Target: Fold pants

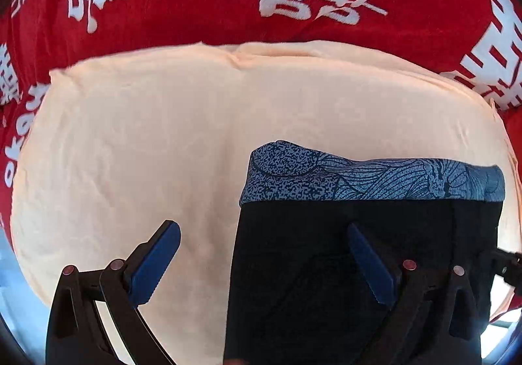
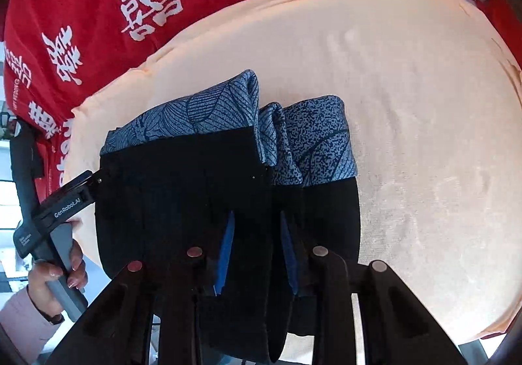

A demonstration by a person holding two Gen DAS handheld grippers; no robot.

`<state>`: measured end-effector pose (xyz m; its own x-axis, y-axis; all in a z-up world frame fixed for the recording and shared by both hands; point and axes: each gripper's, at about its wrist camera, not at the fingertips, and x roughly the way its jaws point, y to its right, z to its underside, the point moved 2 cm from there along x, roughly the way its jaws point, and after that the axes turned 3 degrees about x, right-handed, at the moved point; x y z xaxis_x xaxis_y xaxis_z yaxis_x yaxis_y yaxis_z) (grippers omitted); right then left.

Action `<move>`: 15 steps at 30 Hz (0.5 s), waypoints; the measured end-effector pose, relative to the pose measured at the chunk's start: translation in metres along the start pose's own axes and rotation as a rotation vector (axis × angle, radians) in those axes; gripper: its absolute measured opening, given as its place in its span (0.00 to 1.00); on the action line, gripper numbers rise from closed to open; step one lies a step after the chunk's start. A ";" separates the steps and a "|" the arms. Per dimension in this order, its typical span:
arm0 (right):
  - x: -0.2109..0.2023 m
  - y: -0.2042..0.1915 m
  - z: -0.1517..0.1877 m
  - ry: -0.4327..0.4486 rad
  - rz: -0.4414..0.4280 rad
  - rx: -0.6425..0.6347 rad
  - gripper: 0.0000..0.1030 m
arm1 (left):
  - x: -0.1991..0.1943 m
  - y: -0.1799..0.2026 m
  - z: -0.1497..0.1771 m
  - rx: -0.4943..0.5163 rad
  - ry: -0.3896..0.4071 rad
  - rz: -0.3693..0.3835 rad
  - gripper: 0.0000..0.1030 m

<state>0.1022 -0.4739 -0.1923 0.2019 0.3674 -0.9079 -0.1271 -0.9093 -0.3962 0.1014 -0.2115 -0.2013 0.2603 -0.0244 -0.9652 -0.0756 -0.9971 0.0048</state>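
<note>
Pants [image 2: 202, 189], black with blue patterned cuffs, lie folded on a peach towel [image 2: 407, 104]. Right gripper [image 2: 257, 254] pinches a dark fabric ridge to carry it; left gripper [image 1: 264, 260] gapes wide, empty.

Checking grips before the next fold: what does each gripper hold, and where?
Right gripper pinches a raised fold of the black pants with blue patterned waistband, mid-garment. Left gripper is open, holding nothing.

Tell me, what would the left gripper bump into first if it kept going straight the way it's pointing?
Probably the left edge of the black pants, or the peach cushion beside them. The left gripper is open and straddles that edge; depth is hard to judge.
</note>
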 end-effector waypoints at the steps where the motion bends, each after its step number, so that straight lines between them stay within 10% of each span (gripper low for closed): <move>1: -0.002 0.002 0.001 0.000 -0.004 -0.009 0.31 | 0.003 -0.002 -0.001 -0.017 -0.019 0.014 0.99; 6: -0.003 0.001 0.000 -0.019 -0.013 -0.003 0.34 | 0.004 -0.007 -0.002 -0.021 -0.031 0.024 0.99; 11: -0.016 -0.008 0.012 -0.020 0.028 -0.018 0.75 | -0.008 0.003 0.001 0.041 -0.043 -0.012 0.99; 15: -0.034 -0.010 0.031 -0.012 0.056 -0.001 0.78 | -0.035 0.015 0.018 0.089 -0.015 0.006 0.99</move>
<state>0.0664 -0.4710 -0.1613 0.1828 0.3181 -0.9303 -0.1367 -0.9288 -0.3445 0.0743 -0.2247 -0.1723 0.2449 -0.0289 -0.9691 -0.1629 -0.9866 -0.0118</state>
